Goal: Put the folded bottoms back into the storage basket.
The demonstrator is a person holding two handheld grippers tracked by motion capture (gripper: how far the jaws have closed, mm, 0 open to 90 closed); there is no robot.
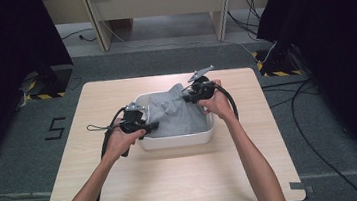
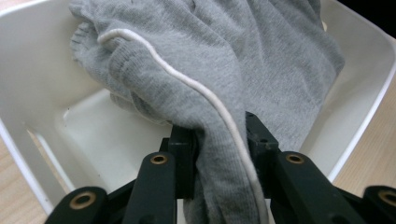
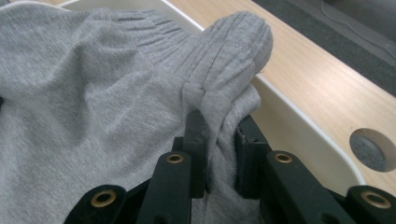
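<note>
Both grippers — left (image 2: 218,154), right (image 3: 218,144) — pinch the grey garment (image 1: 175,113) over the white tub (image 1: 175,141).

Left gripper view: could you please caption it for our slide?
Left gripper clamps a fold of grey garment over the white tub.
</note>
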